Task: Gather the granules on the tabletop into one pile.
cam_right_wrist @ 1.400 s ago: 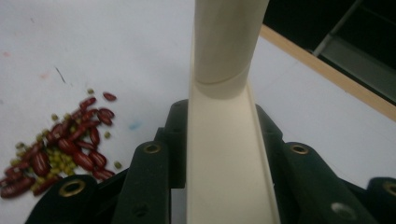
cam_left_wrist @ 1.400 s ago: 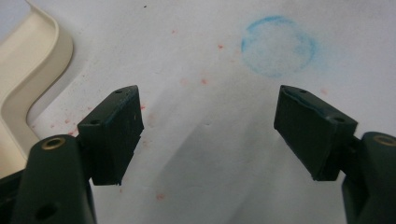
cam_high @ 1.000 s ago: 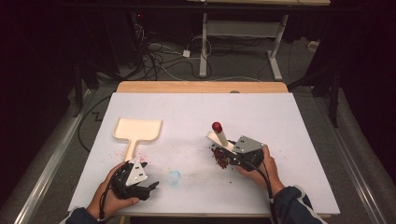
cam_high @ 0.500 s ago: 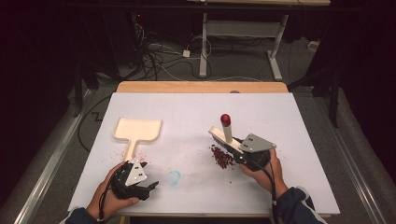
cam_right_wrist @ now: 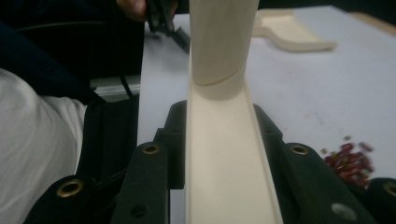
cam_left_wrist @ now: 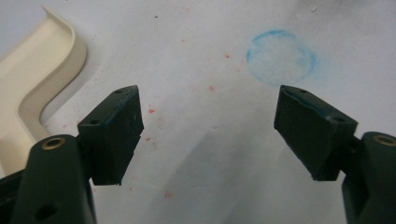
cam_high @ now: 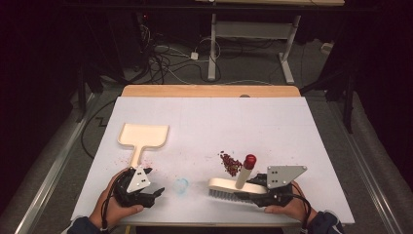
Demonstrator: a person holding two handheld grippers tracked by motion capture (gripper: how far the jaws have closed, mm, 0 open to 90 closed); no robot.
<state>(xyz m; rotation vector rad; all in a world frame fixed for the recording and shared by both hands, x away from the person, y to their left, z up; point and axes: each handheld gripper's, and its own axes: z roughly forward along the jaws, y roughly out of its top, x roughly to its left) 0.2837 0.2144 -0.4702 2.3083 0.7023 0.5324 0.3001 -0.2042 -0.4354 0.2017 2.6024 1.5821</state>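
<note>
Brush: cream plastic hand brush with upright handle and red knob, lying near the front edge of the desk, bristles down, just in front of the pile.
Right hand-held gripper: clenched on the back of the brush body; jaws pressed against both sides of the cream spine in the right gripper view.
Left hand-held gripper: released, jaws spread wide over bare desk near the front left corner; nothing between them.
Pile: small heap of dark red beans, well apart from the cream plastic dustpan on the left half of the desk.
Risk, scatter: a fast or long sweep likely to flick beans sideways, leaving strays like the red specks already on the surface.
Risk, pan shift: dustpan lying free, likely to slide away under pushed beans unless pinned by the open gripper.
Risk, grip: narrow hold on the spine, brush liable to twist under bristle drag.
Risk, edge: brush close to the front edge, a backward pull likely to drop beans off the desk.
Blue ring mark: drawn on the desk between the grippers, purpose unclear.
</note>
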